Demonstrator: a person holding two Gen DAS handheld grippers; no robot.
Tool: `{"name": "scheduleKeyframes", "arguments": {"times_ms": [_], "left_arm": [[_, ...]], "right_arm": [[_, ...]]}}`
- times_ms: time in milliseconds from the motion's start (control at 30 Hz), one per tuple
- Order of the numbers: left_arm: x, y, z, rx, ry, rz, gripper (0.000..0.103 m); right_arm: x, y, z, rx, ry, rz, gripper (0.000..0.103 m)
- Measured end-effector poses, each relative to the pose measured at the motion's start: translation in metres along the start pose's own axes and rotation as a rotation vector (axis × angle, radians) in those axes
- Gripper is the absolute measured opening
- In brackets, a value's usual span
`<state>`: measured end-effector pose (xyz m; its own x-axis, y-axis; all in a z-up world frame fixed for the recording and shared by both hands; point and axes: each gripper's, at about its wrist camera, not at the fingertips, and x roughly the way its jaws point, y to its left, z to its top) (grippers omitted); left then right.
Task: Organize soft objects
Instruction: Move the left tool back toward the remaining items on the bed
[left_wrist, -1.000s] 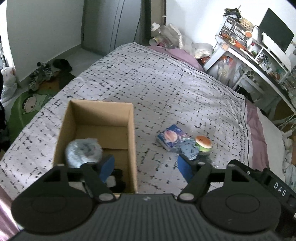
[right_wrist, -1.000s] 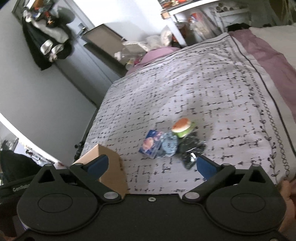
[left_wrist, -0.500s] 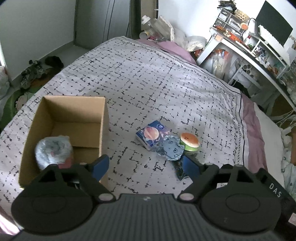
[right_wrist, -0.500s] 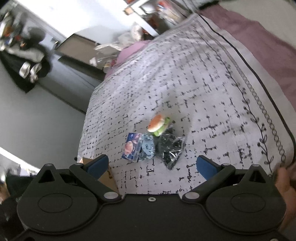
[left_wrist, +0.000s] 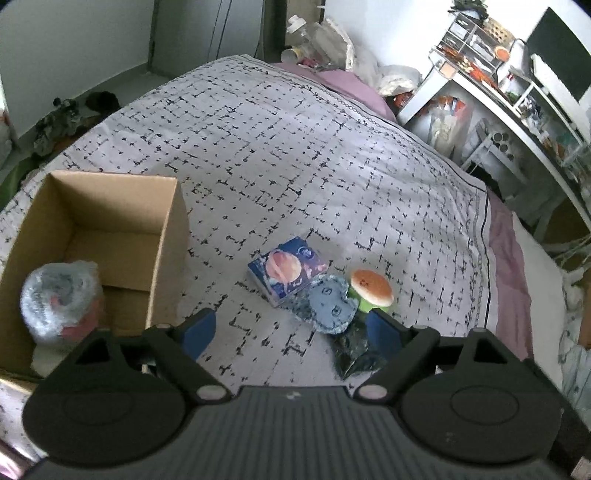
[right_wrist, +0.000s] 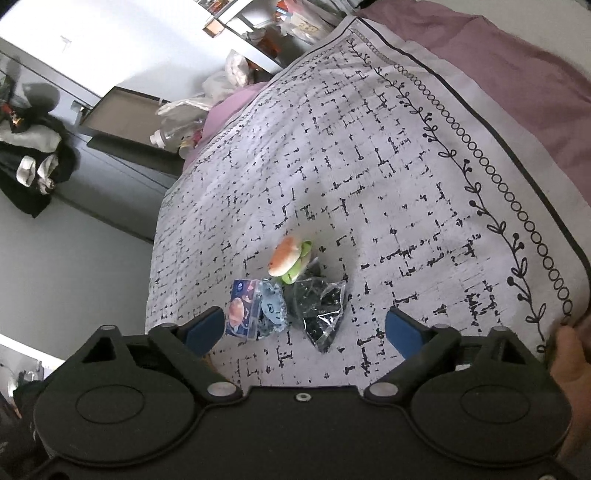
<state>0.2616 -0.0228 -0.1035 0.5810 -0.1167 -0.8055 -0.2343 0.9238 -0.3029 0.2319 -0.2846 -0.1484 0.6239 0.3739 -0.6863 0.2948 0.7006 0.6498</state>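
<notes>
A cardboard box (left_wrist: 168, 236) stands open on the bed at the left, with a plastic-wrapped bundle (left_wrist: 61, 301) inside it. A cluster of soft things lies on the bedspread: a blue tissue pack (left_wrist: 288, 269), a blue pouch (left_wrist: 330, 304), a burger plush (left_wrist: 371, 286) and a dark plastic bag (left_wrist: 352, 354). My left gripper (left_wrist: 291, 328) is open and empty, just short of the cluster. In the right wrist view the tissue pack (right_wrist: 242, 314), pouch (right_wrist: 271, 306), burger plush (right_wrist: 290, 260) and dark bag (right_wrist: 321, 310) lie ahead of my open, empty right gripper (right_wrist: 304, 328).
The patterned bedspread (left_wrist: 295, 147) covers the bed, with a purple sheet edge (right_wrist: 517, 85) at the right. A cluttered white desk (left_wrist: 498, 92) stands beyond the bed. Clothes lie on the floor (left_wrist: 66, 114) at the far left.
My left gripper has moved right, away from over the box toward the cluster. The right view has tilted and come closer to the cluster; the box has left that view.
</notes>
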Motion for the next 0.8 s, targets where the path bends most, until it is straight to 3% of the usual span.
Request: {"name": "scheduleKeyframes", "arguments": {"times_ms": [133,367,600,800], "left_arm": [[0.013,-0.003,0.004,-0.011,0.009,-0.018,0.088],[0.037,-0.009,0.009,0.007,0.022,-0.05,0.087],[0.072,-0.013,0.011,0.0,0.077,-0.085,0.084],[0.098,-0.013,0.014,-0.009,0.125,-0.105,0.083]], "right_arm": [[0.008,-0.003,0.0,0.029,0.013,-0.006,0.081],[0.022,-0.011,0.001,0.063,0.035,-0.036,0.076],[0.039,-0.011,0.001,0.044,0.044,-0.054,0.071],[0.057,-0.011,0.003,0.047,0.065,-0.059,0.059]]}}
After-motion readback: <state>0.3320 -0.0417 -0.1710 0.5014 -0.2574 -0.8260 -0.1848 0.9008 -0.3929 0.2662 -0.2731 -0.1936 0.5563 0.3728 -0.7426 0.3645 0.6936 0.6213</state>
